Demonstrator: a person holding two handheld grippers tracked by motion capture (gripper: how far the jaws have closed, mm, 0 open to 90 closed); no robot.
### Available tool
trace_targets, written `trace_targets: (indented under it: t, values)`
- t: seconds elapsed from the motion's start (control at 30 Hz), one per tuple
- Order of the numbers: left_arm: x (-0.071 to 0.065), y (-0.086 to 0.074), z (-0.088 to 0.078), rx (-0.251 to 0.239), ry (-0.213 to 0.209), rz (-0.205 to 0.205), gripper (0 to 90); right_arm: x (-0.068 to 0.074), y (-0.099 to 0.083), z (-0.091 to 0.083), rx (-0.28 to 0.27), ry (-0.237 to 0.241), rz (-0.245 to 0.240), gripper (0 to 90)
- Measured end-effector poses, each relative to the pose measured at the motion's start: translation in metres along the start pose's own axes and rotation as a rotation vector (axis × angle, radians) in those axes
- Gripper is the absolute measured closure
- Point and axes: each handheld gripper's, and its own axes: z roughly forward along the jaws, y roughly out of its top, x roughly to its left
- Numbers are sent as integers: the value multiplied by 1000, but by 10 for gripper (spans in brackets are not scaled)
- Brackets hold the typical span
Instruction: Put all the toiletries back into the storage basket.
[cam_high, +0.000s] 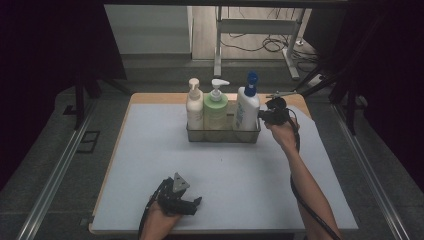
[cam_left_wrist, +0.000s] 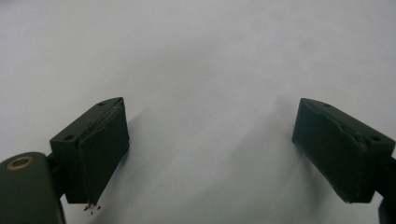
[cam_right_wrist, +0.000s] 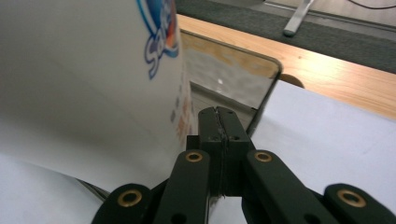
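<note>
Three pump bottles stand upright in one clear tray (cam_high: 223, 135) at the far middle of the grey mat (cam_high: 225, 170): a cream bottle (cam_high: 194, 106) left, a green bottle (cam_high: 215, 109) middle, a white bottle with a blue pump (cam_high: 247, 107) right. Two grippers. The right gripper (cam_right_wrist: 219, 122) is at the tray's right end, just beside the white bottle, jaws pressed flat together with nothing between them. The left gripper (cam_left_wrist: 211, 149) rests at the near edge of the mat, well apart from the tray, jaws wide and empty.

Cream bottle (cam_high: 194, 104) and green bottle (cam_high: 216, 105), upright, side by side; white mat (cam_high: 150, 165) covering bench (cam_high: 150, 98).
</note>
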Motion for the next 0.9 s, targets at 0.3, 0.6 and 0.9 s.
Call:
trace_targets:
  t: [0.3,0.6,0.9]
  values:
    - [0,0,0,-1,-1,-2,107,3,-1,8,24,-2,1,897]
    - [0,0,0,0,0,0,107,9,-4,18,46,11,-10,896]
    - [0,0,0,-1,0,0,107,12,-6,25,70,11,-14,895]
